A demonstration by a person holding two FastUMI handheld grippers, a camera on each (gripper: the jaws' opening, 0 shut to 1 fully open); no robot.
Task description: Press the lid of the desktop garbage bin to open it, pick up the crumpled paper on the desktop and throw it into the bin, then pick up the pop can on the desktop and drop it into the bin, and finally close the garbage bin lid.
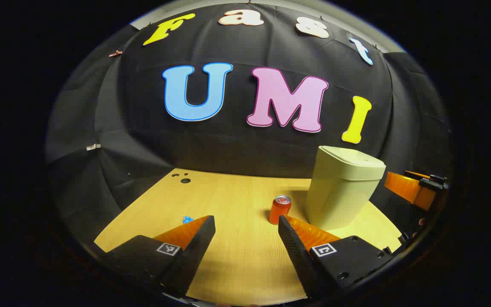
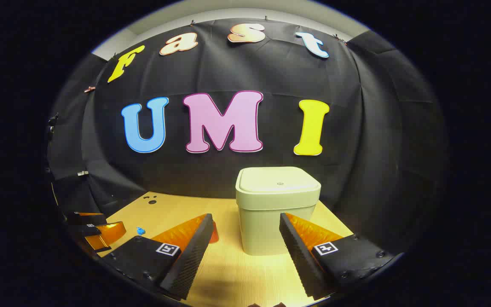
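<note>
so far, nothing done: both claws spread and empty, bin lid down.

left claw [image 1: 246,228] spread wide, pinching nothing, hovering low over the worktop [image 1: 237,256]; pop can [image 1: 280,209] upright just past its right finger, close beside the garbage bin [image 1: 342,187], on that bin's left in the left gripper view. right claw [image 2: 245,228] likewise spread and empty, facing the bin [image 2: 276,209] head-on, lid [image 2: 278,180] flat and closed. crumpled paper not made out with any certainty; only a small blue scrap [image 1: 187,220] lying near the left claw, too small to name. judged from this: lid press not yet made, paper and can both still to be binned, closing last of all. right claw looks best placed for the opening press.
</note>
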